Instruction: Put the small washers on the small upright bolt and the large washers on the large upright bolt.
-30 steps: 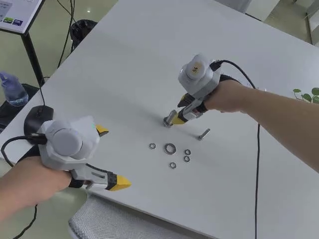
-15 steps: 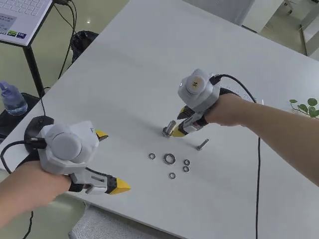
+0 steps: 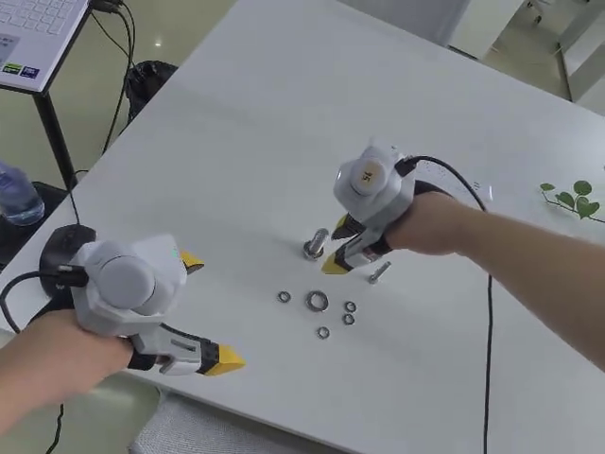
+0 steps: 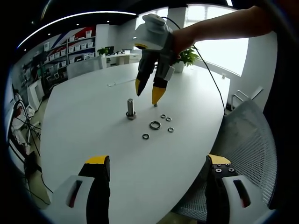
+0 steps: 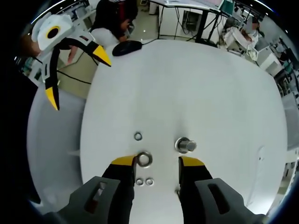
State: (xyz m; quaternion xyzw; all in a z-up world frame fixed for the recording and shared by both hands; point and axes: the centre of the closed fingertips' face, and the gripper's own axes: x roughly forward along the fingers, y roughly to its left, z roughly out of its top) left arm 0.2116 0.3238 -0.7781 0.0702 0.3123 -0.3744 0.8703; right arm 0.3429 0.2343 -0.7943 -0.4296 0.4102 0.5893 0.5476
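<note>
A large bolt (image 3: pixel 315 244) stands upright on its head on the white table (image 3: pixel 236 123), free of both grippers. A small bolt (image 3: pixel 380 272) lies on its side just right of it. A large washer (image 3: pixel 317 301) and several small washers (image 3: pixel 349 313) lie flat nearer me. My right gripper (image 3: pixel 337 246) hovers open between the bolts and above the washers; the large washer (image 5: pixel 144 159) and large bolt (image 5: pixel 185 145) sit just ahead of its tips (image 5: pixel 158 162). My left gripper (image 3: pixel 210 309) is open and holds nothing, low over the table's near left edge, well away from the washers (image 4: pixel 155 125).
The table's near edge runs just under my left gripper, with a grey mesh chair (image 3: pixel 189 426) below it. Off the left side stand a laptop (image 3: pixel 38 28), a water bottle (image 3: pixel 14 194) and a black device (image 3: pixel 61 241). A small plant (image 3: pixel 572 194) sits at the right.
The large bolt leaned at my right gripper's tips a second ago; now it stands upright and apart from them. That gripper has drawn slightly toward the washers. My left gripper has hardly moved.
</note>
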